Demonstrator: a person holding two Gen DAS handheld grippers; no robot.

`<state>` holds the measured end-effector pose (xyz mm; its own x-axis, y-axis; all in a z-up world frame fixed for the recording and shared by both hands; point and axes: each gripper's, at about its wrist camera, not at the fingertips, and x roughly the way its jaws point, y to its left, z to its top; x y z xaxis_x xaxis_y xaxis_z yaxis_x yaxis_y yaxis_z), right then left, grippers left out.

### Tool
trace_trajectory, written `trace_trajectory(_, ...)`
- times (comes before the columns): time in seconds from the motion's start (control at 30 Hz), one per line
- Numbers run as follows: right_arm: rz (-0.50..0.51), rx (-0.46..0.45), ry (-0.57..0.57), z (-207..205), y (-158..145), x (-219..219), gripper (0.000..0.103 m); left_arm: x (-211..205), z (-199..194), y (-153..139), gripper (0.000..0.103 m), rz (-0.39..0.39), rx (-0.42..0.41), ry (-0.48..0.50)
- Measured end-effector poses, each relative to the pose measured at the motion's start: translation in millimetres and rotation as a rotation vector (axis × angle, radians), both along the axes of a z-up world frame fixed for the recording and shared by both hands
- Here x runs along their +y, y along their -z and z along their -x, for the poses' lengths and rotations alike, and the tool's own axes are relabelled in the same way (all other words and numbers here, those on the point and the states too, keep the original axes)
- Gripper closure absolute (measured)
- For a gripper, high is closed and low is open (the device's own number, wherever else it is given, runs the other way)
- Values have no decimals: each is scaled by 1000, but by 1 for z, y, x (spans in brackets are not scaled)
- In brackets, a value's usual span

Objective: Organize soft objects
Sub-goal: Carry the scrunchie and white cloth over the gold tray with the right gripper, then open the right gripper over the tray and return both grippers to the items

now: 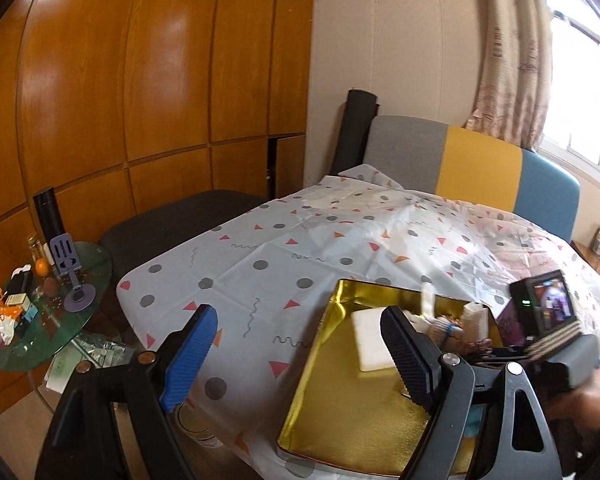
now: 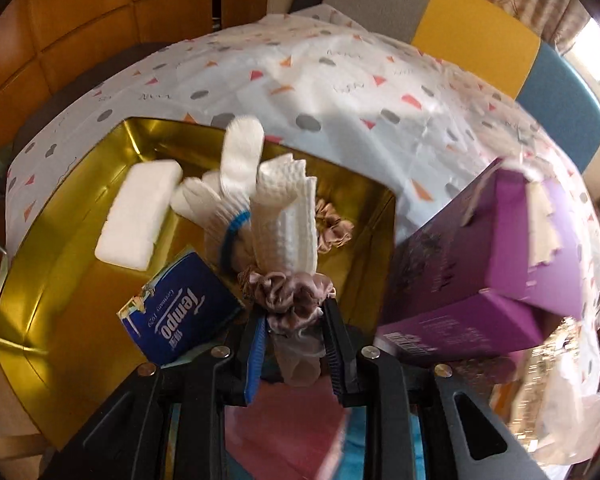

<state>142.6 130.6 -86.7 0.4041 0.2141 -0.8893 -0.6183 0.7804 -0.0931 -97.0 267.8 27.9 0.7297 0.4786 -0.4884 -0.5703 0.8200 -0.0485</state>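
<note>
A gold tin [image 1: 332, 400] lies on the patterned tablecloth; it also shows in the right wrist view [image 2: 60, 272]. In it lie a white pad [image 2: 138, 216], a white glove with a blue cuff [image 2: 228, 176], a folded white cloth [image 2: 288, 216], a beige scrunchie [image 2: 334, 228] and a blue Tempo tissue pack [image 2: 176, 312]. My right gripper [image 2: 296, 320] is shut on a pink-beige scrunchie [image 2: 288, 292] over the tin's near side. My left gripper [image 1: 296, 352] is open and empty above the tin's left edge.
A purple box [image 2: 492, 260] stands just right of the tin. A striped sofa back [image 1: 480, 168] lies beyond the table. A small green glass side table [image 1: 84, 316] with clutter stands at the left. Wooden cabinets fill the left wall.
</note>
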Motion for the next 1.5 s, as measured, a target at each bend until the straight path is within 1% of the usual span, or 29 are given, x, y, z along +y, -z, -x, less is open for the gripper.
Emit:
trace_trajectory(0.13, -55, 49, -18, 4, 5, 2, 77, -10, -4, -1, 19, -10, 2, 39)
trace_trajectory(0.27, -70, 52, -32, 11, 6, 5, 76, -17, -6, -2, 18, -22, 2, 55)
trace_trajectory(0.37, -112, 68, -16, 12, 4, 2, 72, -24, -8, -3, 18, -34, 8, 79)
trace_trajectory(0.43, -143, 69, 8, 12, 0, -5, 68, -30, -10, -2, 18, -42, 14, 95)
trace_trajectory(0.57, -198, 60, 43, 11, -10, -16, 66, -39, -14, -1, 18, -53, 26, 127)
trace_trajectory(0.9, -284, -35, 75, 17, -49, -52, 64, -63, -24, 1, 17, -85, 58, 191)
trace_trajectory(1.07, -346, -88, 79, 24, -74, -81, 64, -77, -31, 1, 17, -107, 70, 237)
trace_trajectory(1.2, -376, -136, 114, 29, -92, -115, 64, -93, -39, 0, 17, -130, 73, 288)
trace_trajectory(1.33, -393, -186, 185, 30, -106, -158, 64, -111, -50, 1, 17, -148, 82, 346)
trace_trajectory(1.5, -394, -236, 316, 24, -115, -227, 64, -139, -66, 3, 17, -172, 101, 423)
